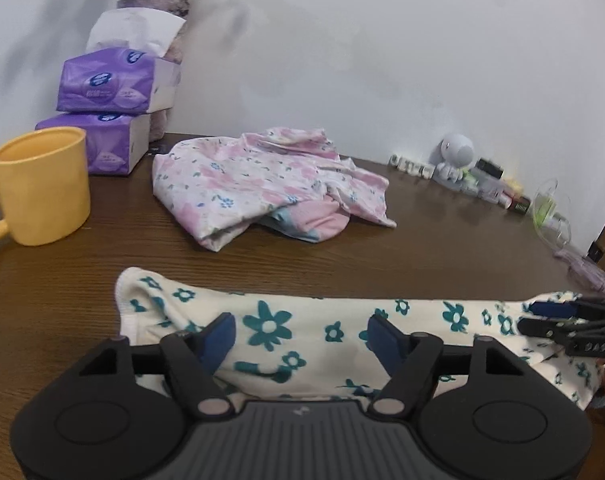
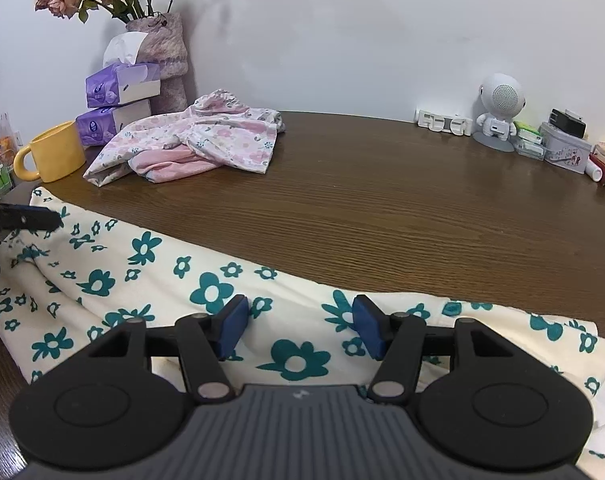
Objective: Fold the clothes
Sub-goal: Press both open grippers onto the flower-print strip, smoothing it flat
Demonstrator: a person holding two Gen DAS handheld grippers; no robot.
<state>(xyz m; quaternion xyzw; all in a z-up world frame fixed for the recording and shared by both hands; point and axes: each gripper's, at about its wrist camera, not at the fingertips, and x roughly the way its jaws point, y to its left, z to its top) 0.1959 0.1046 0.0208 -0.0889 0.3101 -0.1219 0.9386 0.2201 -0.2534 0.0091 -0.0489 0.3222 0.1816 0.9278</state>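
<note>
Lying beneath both spread grippers (image 1: 300,338) (image 2: 299,328) — cream floral garment (image 2: 174,276) — unpinched.

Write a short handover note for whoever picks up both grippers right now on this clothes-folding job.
Left gripper: jaws apart over the cream cloth with teal flowers, near its left end; nothing pinched.
Right gripper: jaws apart over the same cloth's right part; nothing pinched.
The cream cloth lies as a long band along the near edge of the wooden table.
The pink floral garment sits crumpled farther back, near the yellow mug and the tissue packs.
Done: the cream cloth looks laid out, perhaps folded once lengthwise.
Left: finish folding it, then fold the pink garment.
</note>
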